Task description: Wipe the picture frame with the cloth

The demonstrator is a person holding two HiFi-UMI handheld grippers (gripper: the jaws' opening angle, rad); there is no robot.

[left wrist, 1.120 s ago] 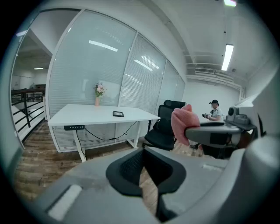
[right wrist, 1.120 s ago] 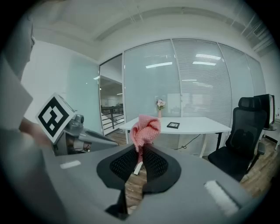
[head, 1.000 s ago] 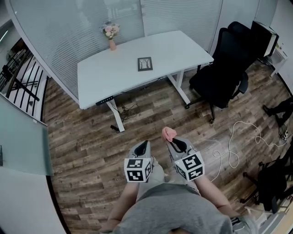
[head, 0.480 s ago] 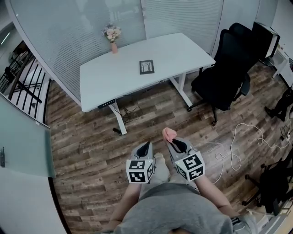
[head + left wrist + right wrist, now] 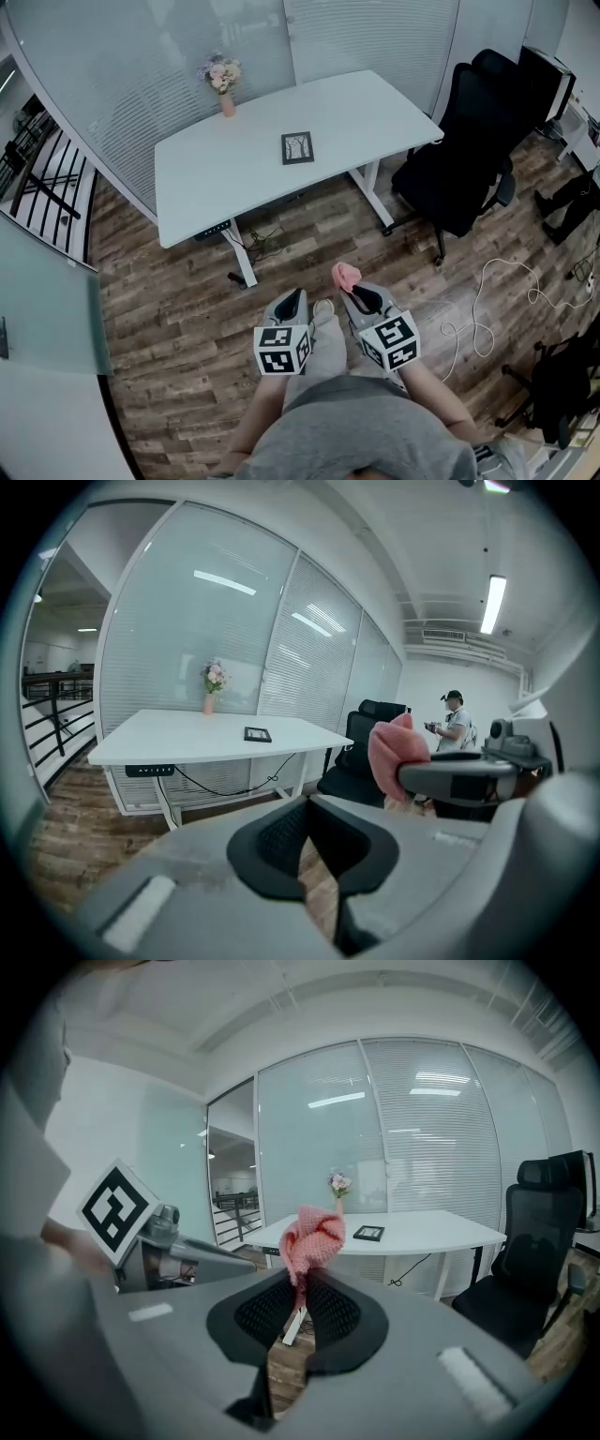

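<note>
A small dark picture frame (image 5: 297, 148) lies flat on the white desk (image 5: 216, 178), far ahead of both grippers; it also shows as the frame (image 5: 257, 734) and the frame (image 5: 368, 1233). My right gripper (image 5: 352, 287) is held over the wooden floor in front of the person's body, shut on a bunched pink cloth (image 5: 345, 275) that sticks up from its jaws. The same cloth (image 5: 313, 1235) fills the middle of the right gripper view above the right gripper (image 5: 298, 1302). My left gripper (image 5: 290, 302) hangs beside it, shut and holding nothing, and the left gripper (image 5: 314, 846) sees the cloth (image 5: 394, 747) at its right.
A pink vase of flowers (image 5: 223, 80) stands at the desk's far left corner. A black office chair (image 5: 464, 141) sits right of the desk. A white cable (image 5: 487, 300) loops on the floor at right. Glass partitions back the desk. A person (image 5: 455, 722) stands far off.
The desk has shifted slightly in the head view as the person's head moved. Both grippers keep the same pose, the cloth still in the right one.
</note>
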